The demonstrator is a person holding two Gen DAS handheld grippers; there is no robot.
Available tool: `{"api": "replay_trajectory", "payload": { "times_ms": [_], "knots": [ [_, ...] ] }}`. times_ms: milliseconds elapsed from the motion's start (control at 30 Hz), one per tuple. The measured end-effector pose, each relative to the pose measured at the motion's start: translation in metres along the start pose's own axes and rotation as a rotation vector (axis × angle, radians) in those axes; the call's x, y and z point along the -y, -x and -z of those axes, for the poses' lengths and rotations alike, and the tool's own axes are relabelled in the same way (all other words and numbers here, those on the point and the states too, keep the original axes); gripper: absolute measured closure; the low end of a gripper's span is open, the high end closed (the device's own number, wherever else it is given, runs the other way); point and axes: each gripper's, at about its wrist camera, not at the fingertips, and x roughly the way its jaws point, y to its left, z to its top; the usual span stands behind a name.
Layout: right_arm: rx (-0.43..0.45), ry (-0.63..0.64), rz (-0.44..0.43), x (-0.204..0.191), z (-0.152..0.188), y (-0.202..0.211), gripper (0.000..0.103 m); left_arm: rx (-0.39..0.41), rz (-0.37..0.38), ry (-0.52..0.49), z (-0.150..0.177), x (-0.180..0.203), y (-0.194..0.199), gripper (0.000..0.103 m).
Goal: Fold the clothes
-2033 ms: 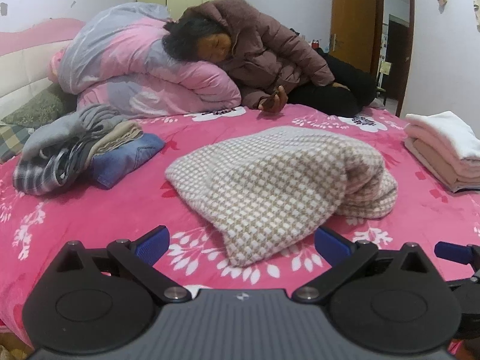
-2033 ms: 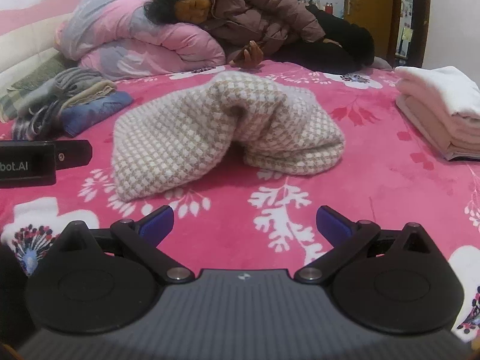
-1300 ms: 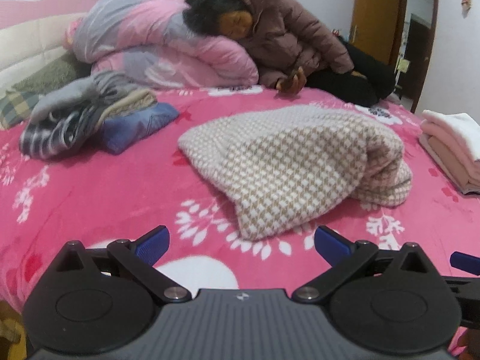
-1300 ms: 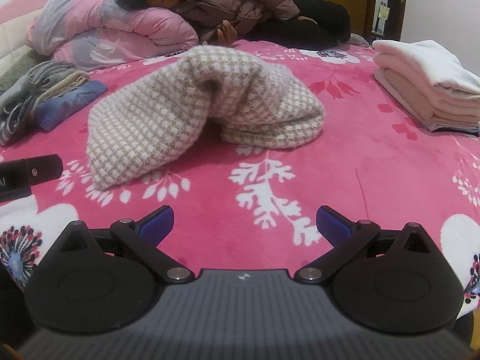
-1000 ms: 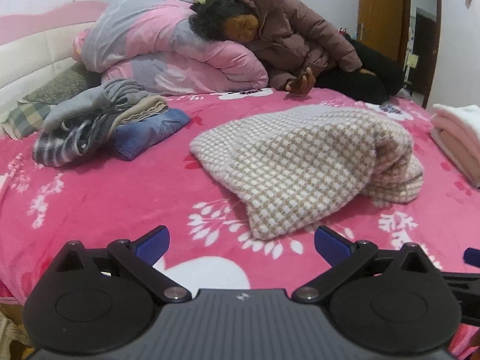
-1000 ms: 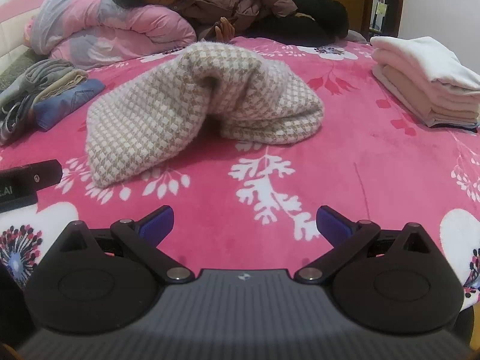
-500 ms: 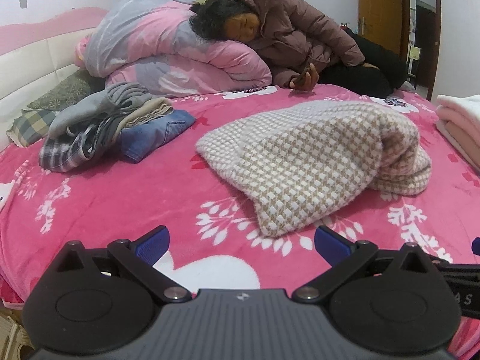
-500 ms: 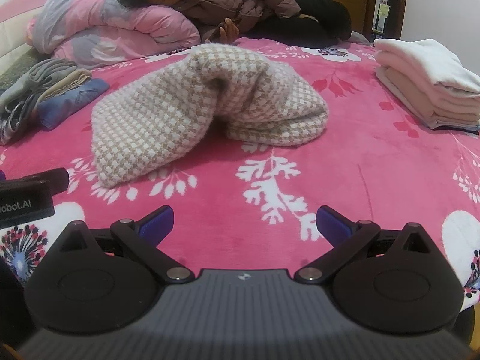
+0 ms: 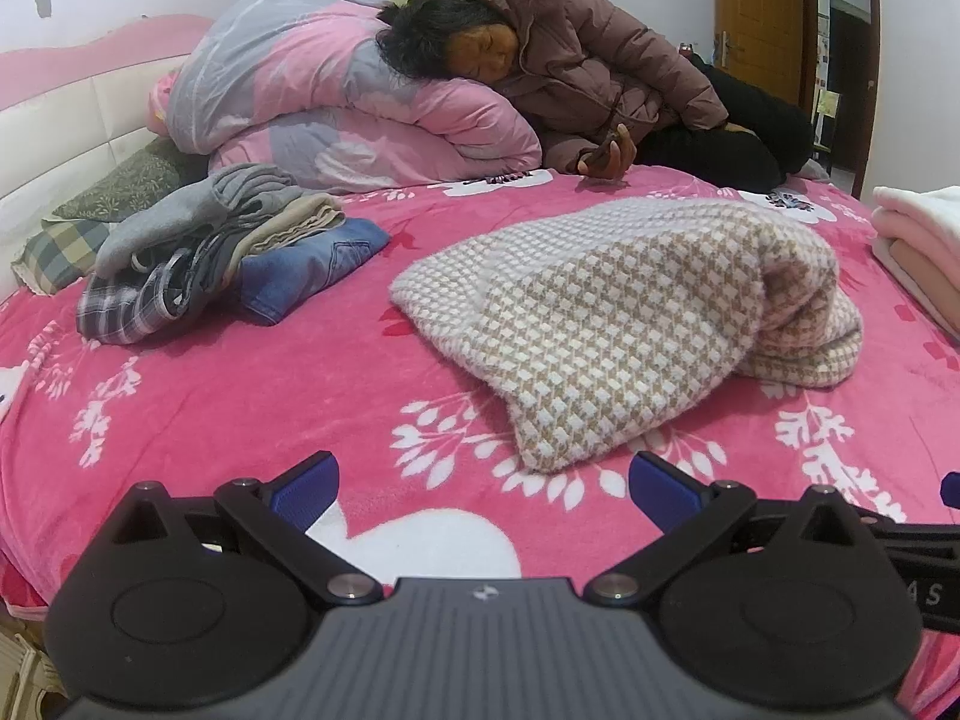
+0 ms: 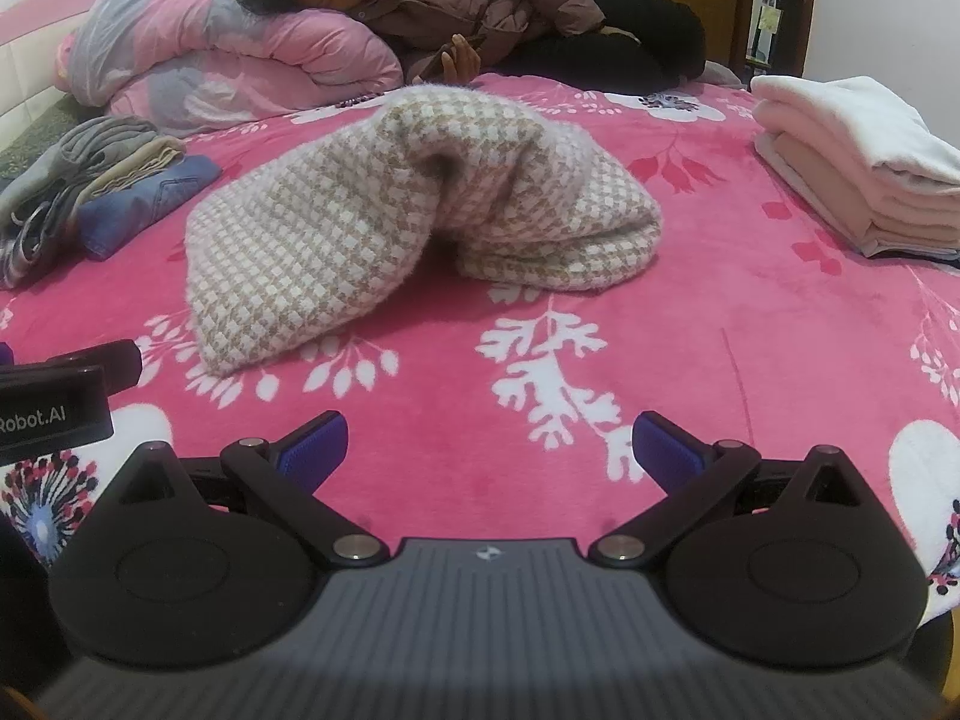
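Observation:
A beige-and-white checked knit garment (image 9: pixel 630 324) (image 10: pixel 390 210) lies bunched and humped in the middle of the pink flowered bed. My left gripper (image 9: pixel 483 489) hovers open over the bedspread just short of the garment's near corner, nothing between its blue fingertips. My right gripper (image 10: pixel 489 441) is likewise open and empty, a little back from the garment's near edge. The left gripper's body (image 10: pixel 60 402) shows at the left edge of the right wrist view.
A heap of unfolded clothes with jeans (image 9: pixel 228 252) (image 10: pixel 108 192) lies at the left. Folded white and pink towels (image 10: pixel 858 168) (image 9: pixel 924 246) are stacked at the right. A person (image 9: pixel 570 78) lies across the far side against a rolled quilt (image 9: pixel 336 102). Bare bedspread (image 10: pixel 750 330) stretches in front.
Both grippers have drifted slightly back and to the left over the bed, staying open. The garment has not moved.

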Motion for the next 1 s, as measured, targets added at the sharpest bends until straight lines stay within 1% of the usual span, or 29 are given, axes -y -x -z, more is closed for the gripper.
{"api": "replay_trajectory", "payload": {
  "times_ms": [1000],
  "knots": [
    [-0.018, -0.003, -0.007, -0.007, 0.001, -0.007, 0.001, -0.002, -0.003, 0.021, 0.001, -0.011, -0.003, 0.0]
  ]
}}
